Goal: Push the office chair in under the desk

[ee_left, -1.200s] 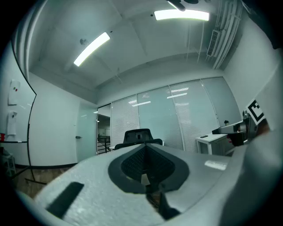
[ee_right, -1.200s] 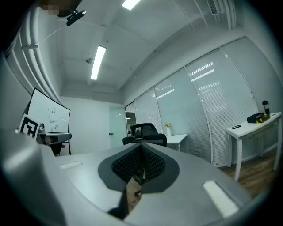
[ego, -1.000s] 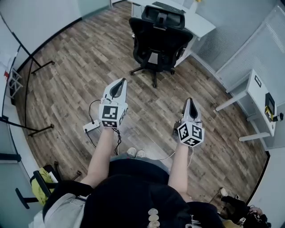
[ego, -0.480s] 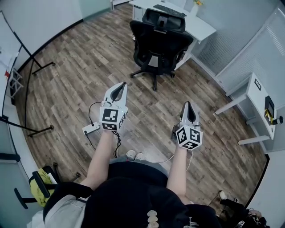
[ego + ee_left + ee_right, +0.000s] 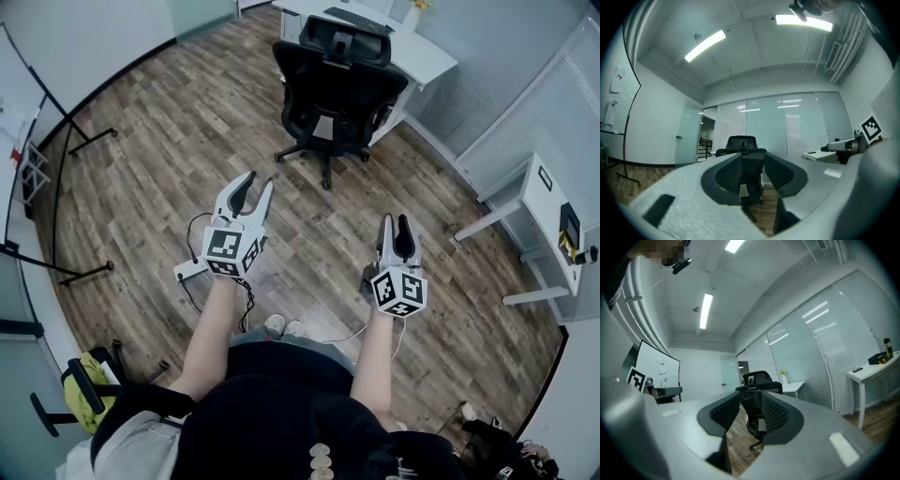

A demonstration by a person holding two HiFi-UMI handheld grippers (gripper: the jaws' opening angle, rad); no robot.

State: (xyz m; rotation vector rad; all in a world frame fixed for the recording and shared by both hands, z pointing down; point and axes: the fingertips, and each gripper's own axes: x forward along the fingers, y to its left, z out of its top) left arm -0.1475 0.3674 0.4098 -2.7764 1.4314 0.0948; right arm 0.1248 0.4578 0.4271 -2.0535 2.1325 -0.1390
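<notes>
A black mesh office chair [image 5: 337, 89] stands on the wood floor with its back toward me, pulled out from the white desk [image 5: 417, 52] behind it. It shows ahead of the left gripper [image 5: 742, 142] and ahead of the right gripper [image 5: 757, 378]. My left gripper [image 5: 258, 183] and right gripper [image 5: 395, 225] are held level well short of the chair, side by side and pointing at it. Both have just been opening and now stand open. Nothing sits between the left gripper's pads [image 5: 729, 173] or the right gripper's pads [image 5: 776, 413].
A second white desk [image 5: 548, 202] with a yellow-and-black device [image 5: 567, 225] stands at the right. A power strip [image 5: 190, 269] with a cable lies on the floor by my left hand. Black stand legs [image 5: 75, 136] reach in from the left wall. A yellow bag [image 5: 84, 384] sits behind me.
Both grippers were shut in the earlier frames and their jaws now stand apart. The hands and the chair have stayed about where they were.
</notes>
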